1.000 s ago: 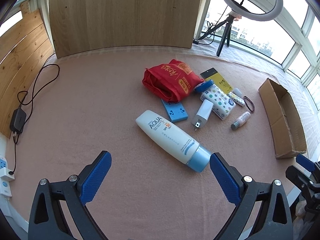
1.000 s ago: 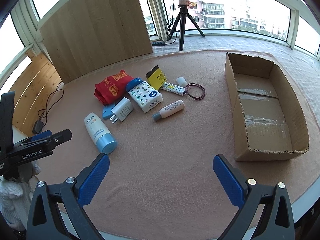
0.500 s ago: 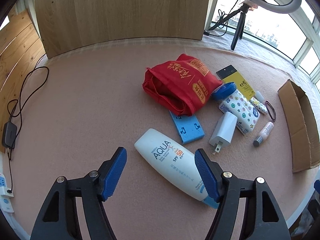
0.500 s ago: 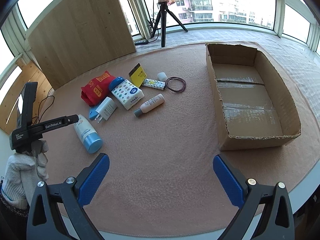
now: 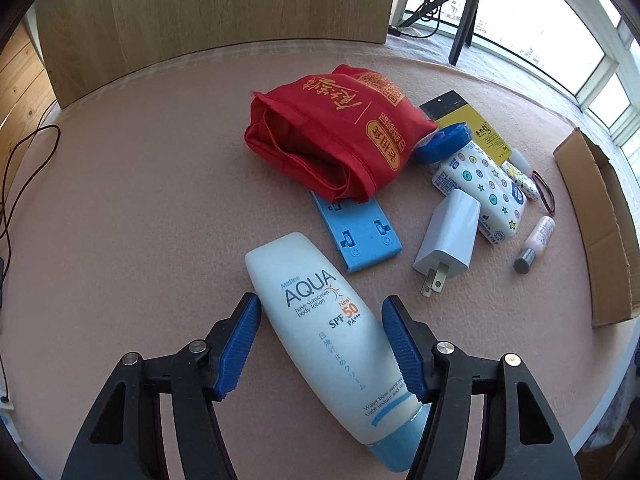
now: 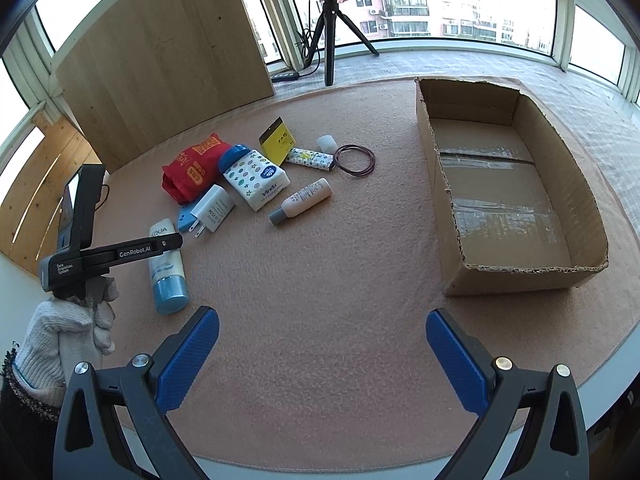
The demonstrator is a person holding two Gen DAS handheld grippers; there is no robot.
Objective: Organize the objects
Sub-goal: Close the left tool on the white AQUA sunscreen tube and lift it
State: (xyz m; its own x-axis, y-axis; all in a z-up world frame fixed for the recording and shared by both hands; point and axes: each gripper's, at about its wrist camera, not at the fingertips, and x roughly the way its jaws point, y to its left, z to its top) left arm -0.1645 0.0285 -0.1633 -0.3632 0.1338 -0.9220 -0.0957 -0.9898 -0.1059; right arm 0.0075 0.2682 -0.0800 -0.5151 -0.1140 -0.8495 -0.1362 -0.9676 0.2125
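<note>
A white AQUA sunscreen tube point(image 5: 320, 340) with a blue cap lies flat on the pink cloth. My left gripper point(image 5: 323, 304) is open and straddles the tube's middle, its blue pads close against both sides. The right wrist view shows the same tube point(image 6: 166, 268) under the left gripper's black body, held by a gloved hand point(image 6: 60, 340). My right gripper point(image 6: 322, 316) hangs wide open over bare cloth, holding nothing. An open cardboard box point(image 6: 520, 280) stands empty to its right.
Beyond the tube lie a red cloth bag point(image 5: 340, 132), a blue plastic plate point(image 5: 360, 232), a white charger point(image 5: 448, 236), a patterned tissue pack point(image 5: 480, 184), a small pink bottle point(image 5: 536, 240), a yellow packet point(image 5: 472, 124) and a hair tie point(image 6: 354, 160). A tripod point(image 6: 328, 40) stands behind.
My left gripper has moved forward and down over the sunscreen tube and its jaws have narrowed around it. The right gripper has stayed wide open, drifting slightly.
</note>
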